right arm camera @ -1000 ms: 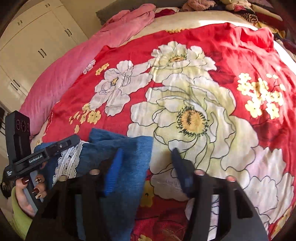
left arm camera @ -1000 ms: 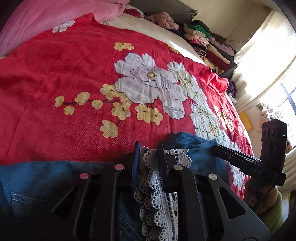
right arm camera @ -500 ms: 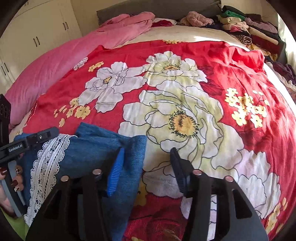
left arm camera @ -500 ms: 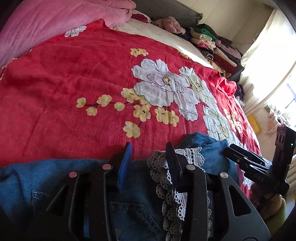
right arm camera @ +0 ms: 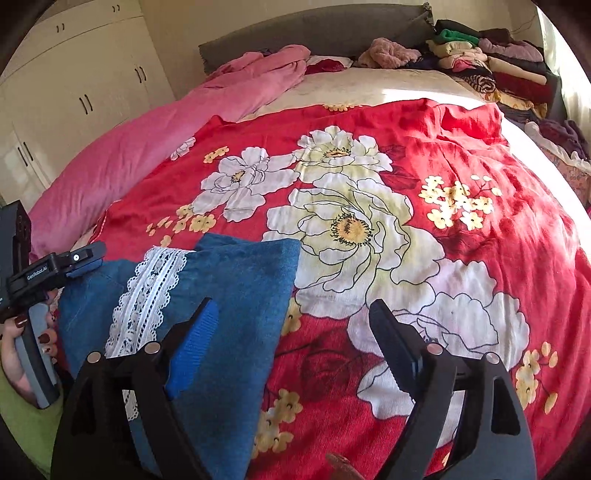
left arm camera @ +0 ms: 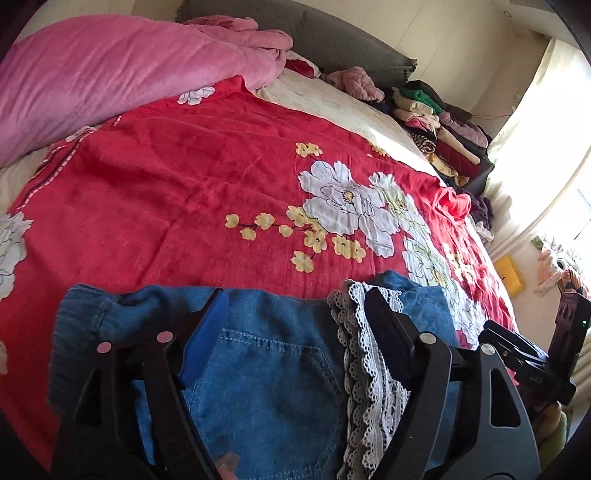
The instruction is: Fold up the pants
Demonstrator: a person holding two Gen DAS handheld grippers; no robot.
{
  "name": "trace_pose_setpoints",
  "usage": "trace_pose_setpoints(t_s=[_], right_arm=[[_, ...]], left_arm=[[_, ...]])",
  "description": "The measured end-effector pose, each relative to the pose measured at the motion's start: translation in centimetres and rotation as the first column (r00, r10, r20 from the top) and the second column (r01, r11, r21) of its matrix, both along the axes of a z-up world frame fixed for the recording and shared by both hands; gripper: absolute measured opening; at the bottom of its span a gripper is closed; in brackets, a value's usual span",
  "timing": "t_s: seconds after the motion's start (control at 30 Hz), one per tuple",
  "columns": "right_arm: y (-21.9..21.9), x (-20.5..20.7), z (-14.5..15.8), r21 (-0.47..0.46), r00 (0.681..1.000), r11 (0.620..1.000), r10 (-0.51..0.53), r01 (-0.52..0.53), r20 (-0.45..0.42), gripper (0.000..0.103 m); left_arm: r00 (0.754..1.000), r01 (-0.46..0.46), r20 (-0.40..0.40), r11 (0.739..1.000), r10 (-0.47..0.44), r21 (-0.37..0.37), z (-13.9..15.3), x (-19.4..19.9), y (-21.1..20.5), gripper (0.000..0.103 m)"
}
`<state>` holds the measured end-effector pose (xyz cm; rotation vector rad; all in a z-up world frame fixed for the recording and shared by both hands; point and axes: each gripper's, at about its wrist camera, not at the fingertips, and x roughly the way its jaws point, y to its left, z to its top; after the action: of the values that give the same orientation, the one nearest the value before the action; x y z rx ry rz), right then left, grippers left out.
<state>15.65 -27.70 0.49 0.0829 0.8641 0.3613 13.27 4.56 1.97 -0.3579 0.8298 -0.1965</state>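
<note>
Blue denim pants (left arm camera: 266,387) with a back pocket and a white lace trim (left arm camera: 365,369) lie folded on the red floral bedspread (left arm camera: 166,206). My left gripper (left arm camera: 295,299) hovers over them with its jaws opening. The denim shows between the fingers, but the pads do not press on it. In the right wrist view the pants (right arm camera: 240,280) lie at lower left. My right gripper (right arm camera: 291,306) is over their right edge with its jaws opening and nothing pinched. The left gripper (right arm camera: 74,258) shows at the left edge, and the right gripper (left arm camera: 517,350) at lower right.
A pink duvet (right arm camera: 147,147) is bunched along the bed's left side. Stacks of folded clothes (right arm camera: 480,62) sit by the grey headboard (right arm camera: 314,29). White wardrobe doors (right arm camera: 74,96) stand at the left. A hand (right arm camera: 22,332) with dark red nails holds the left gripper's handle.
The left gripper let go of the lace trim and its jaws spread. The right gripper's jaws widened too. Both pulled back and up, so more of the bed shows.
</note>
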Motion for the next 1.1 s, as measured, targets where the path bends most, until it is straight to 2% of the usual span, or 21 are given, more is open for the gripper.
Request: trace_pose_setpoints(t_s=[0.27,0.47,0.63,0.73,0.8,0.93,1.0,1.03,1.07,1.1], right_arm=[[0.5,-2.5,1.2,-0.008,0.998,0.999,0.046,-0.046,0.030,0.083],[0.3,-4.2,2.0,0.006,0.996,0.998,0.069,-0.069,0.049,0.083],[0.5,-6.0,1.4,0.002,0.994,0.994,0.109,-0.109,0.031,0.083],[0.8,-7.1,0.3,-0.003,0.991,0.991,0.137,-0.137,0.003,0.083],[1.1,-7.9,-0.5,-0.012,0.986,0.986,0.167,-0.167,-0.023,0.083],[1.7,-8.9,-1.8,-0.029,0.981,0.981,0.188,-0.189,-0.045,0.083],[1.9,-9.1,-2.1,-0.025,0.979,0.980,0.195,-0.197,-0.053,0.083],[2.0,-9.1,-2.0,-0.026,0.980,0.980,0.195,-0.196,-0.048,0.083],[2.0,-9.2,-1.8,-0.025,0.980,0.980,0.196,-0.197,-0.042,0.083],[2.0,-9.3,-1.6,-0.025,0.979,0.980,0.199,-0.200,-0.034,0.083]], left_arm=[[0.999,0.031,0.027,0.999,-0.032,0.017,2.0,-3.3,-0.5,0.080],[0.997,0.082,0.010,0.996,-0.083,0.033,2.0,-5.6,-1.7,0.081],[0.989,0.147,-0.028,0.986,-0.145,0.077,0.9,-7.8,-3.2,0.081],[0.981,0.185,-0.069,0.980,-0.181,0.070,-0.3,-8.9,-4.1,0.071],[0.971,0.219,-0.113,0.974,-0.211,0.061,-1.5,-9.3,-4.8,0.070],[0.963,0.219,-0.171,0.974,-0.206,0.056,-3.2,-9.2,-5.6,0.070],[0.963,0.226,-0.173,0.968,-0.205,0.111,-3.6,-9.4,-6.3,0.069],[0.964,0.229,-0.173,0.960,-0.201,0.160,-3.8,-9.5,-6.7,0.061],[0.964,0.234,-0.181,0.947,-0.197,0.219,-4.2,-9.6,-6.9,0.057],[0.961,0.243,-0.190,0.939,-0.200,0.243,-4.6,-9.7,-7.0,0.056]])
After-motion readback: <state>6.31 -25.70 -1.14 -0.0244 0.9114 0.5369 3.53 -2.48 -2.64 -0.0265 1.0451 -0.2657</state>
